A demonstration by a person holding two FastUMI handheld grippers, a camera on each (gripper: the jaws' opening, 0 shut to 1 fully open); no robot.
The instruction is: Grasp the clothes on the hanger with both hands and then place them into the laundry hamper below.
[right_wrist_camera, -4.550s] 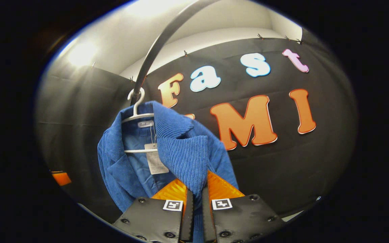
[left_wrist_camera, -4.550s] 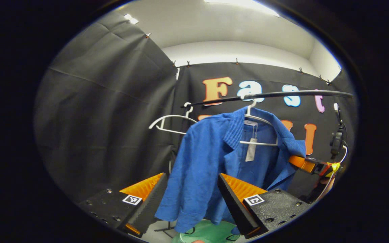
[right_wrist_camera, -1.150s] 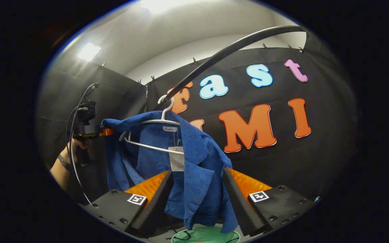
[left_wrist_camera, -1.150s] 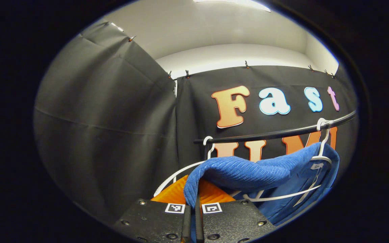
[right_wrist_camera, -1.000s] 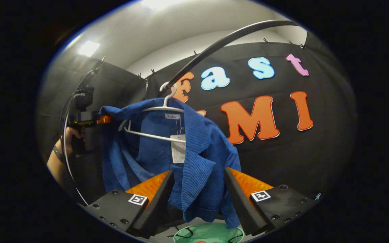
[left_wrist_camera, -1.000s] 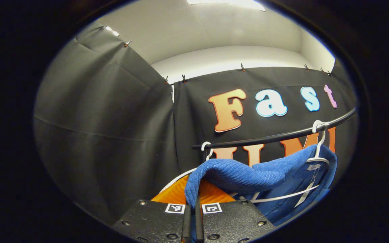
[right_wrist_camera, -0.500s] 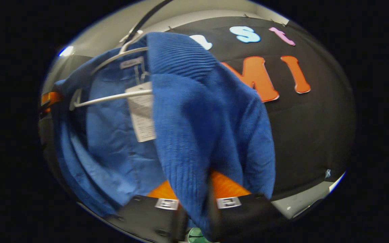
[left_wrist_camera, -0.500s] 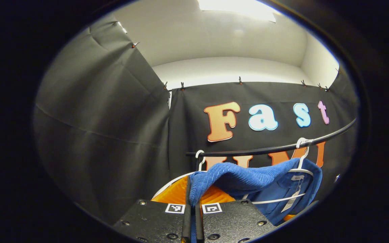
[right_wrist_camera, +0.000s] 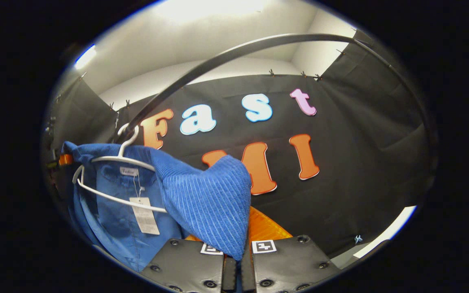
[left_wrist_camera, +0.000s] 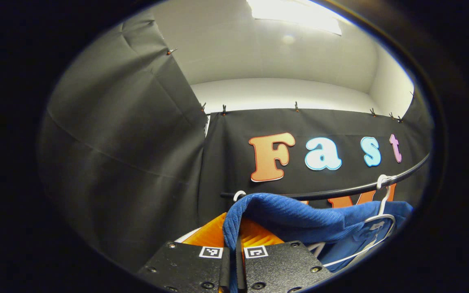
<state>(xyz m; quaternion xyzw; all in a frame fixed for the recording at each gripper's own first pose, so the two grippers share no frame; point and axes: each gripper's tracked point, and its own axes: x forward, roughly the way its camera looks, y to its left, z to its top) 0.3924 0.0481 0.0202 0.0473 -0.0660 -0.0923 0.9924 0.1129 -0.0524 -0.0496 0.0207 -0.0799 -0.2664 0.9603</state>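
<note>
Both cameras tilt upward toward the far wall and ceiling. The left gripper view looks from low at the left, close behind the blue jacket (left_wrist_camera: 299, 217), with the rail (left_wrist_camera: 340, 190) running off to the right. The right gripper view looks from the right, equally close, sharing jacket (right_wrist_camera: 206, 199), white hanger (right_wrist_camera: 112, 162) and rail (right_wrist_camera: 218, 57).

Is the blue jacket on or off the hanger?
On: the blue jacket drapes the white hanger, hooked on the rail.

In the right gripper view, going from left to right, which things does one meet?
Left gripper → white hanger → paper tag → blue jacket held by the right gripper.
</note>
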